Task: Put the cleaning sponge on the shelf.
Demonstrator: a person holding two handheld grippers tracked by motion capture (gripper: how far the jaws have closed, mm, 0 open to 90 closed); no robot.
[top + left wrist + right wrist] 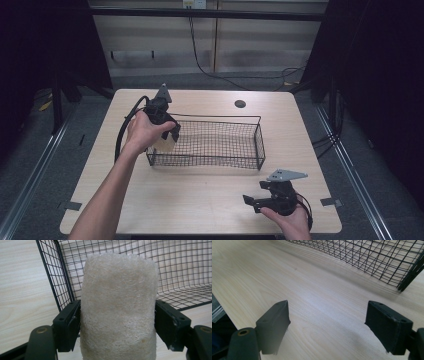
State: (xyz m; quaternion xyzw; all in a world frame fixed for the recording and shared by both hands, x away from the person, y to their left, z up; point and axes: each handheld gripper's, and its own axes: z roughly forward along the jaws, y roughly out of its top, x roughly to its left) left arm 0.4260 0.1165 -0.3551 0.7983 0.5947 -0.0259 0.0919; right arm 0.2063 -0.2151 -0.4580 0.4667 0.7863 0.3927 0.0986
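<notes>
A cream, fibrous loofah sponge (pixel 119 307) is clamped between the two black jaws of my left gripper (pixel 117 322). In the high view that left gripper (pixel 166 134) hangs over the left end of a black wire basket (pixel 215 142), with the pale loofah sponge (pixel 164 143) just at the basket's left wall. The basket's mesh (pixel 175 272) rises behind the sponge in the left gripper view. My right gripper (pixel 251 202) rests low near the table's front right, open, jaws wide apart over bare wood (pixel 327 325), nothing between them.
The basket's near right corner (pixel 404 282) stands ahead of the right gripper. A round cable hole (pixel 240 104) sits in the light wooden table (pixel 200 200) behind the basket. Cables trail on the floor beyond the table's far edge.
</notes>
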